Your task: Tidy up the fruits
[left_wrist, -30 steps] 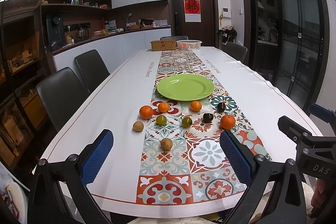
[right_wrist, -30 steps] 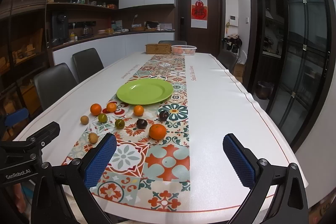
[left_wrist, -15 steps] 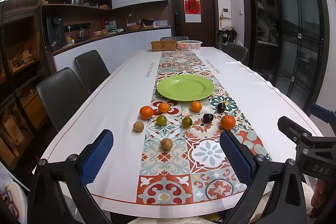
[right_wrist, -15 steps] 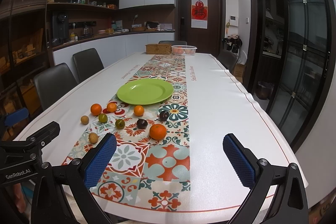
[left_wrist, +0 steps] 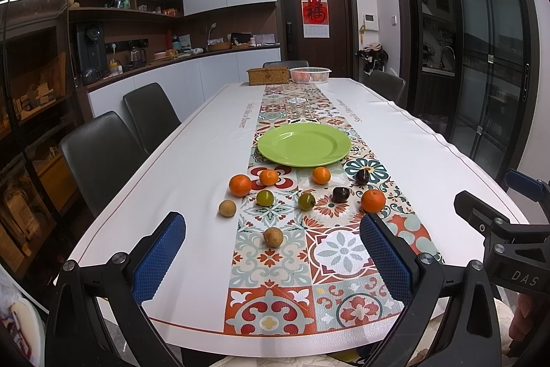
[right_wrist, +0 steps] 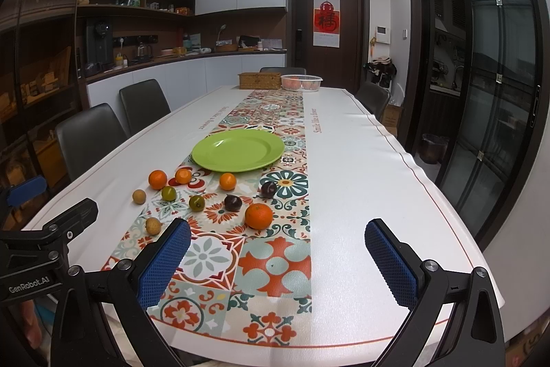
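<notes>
Left wrist: fruits (left_wrist: 302, 195) apparently crosswise before plate (left_wrist: 304, 144).

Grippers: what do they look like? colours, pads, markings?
Both alike: matte black frames with silver pivot bolts, two fingers with blue diamond-textured pads. Left gripper; right gripper. Seen from the other's view, the right gripper's body reads "DAS", the left's "GenRobot.AI". No cables or sleeves are visible.

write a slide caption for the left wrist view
Open left claw hovering at the near table edge, ten small fruits scattered on the patterned runner before an empty green plate.
</notes>
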A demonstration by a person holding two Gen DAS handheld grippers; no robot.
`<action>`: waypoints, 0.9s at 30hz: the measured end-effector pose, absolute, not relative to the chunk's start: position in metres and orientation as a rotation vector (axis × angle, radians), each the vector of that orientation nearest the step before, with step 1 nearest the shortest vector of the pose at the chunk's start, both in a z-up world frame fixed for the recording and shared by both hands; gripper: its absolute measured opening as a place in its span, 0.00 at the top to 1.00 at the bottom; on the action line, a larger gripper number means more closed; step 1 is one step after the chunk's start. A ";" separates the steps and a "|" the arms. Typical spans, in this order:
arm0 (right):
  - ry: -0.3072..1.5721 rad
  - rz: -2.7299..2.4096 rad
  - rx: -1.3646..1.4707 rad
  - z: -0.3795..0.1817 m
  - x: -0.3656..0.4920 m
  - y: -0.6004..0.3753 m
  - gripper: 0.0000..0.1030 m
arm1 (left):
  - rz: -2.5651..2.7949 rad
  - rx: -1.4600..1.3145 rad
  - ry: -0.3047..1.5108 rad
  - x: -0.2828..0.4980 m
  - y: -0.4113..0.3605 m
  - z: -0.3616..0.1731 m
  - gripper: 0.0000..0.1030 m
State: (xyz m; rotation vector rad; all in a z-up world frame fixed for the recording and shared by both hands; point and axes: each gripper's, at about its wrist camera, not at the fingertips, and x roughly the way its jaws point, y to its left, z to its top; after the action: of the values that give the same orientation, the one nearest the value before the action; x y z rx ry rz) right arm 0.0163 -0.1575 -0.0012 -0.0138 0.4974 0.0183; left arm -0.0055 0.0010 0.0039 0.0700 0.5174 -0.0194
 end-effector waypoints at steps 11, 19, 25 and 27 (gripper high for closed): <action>0.497 0.018 -0.014 -0.001 0.016 -0.157 0.01 | -0.019 0.070 0.517 -0.006 0.001 0.004 0.00; 0.499 0.020 -0.014 -0.001 0.016 -0.157 0.01 | -0.016 0.072 0.515 -0.006 0.001 0.005 0.00; 0.503 0.022 -0.016 -0.001 0.016 -0.157 0.01 | -0.017 0.071 0.516 -0.006 0.002 0.005 0.00; 0.508 0.023 -0.017 -0.004 0.018 -0.154 0.01 | -0.016 0.071 0.520 -0.005 0.004 0.008 0.00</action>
State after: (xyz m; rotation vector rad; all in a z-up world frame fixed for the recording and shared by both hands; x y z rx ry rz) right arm 0.0185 -0.1536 -0.0043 -0.0166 0.5082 0.0232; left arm -0.0051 0.0041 0.0081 0.0711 0.5204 -0.0159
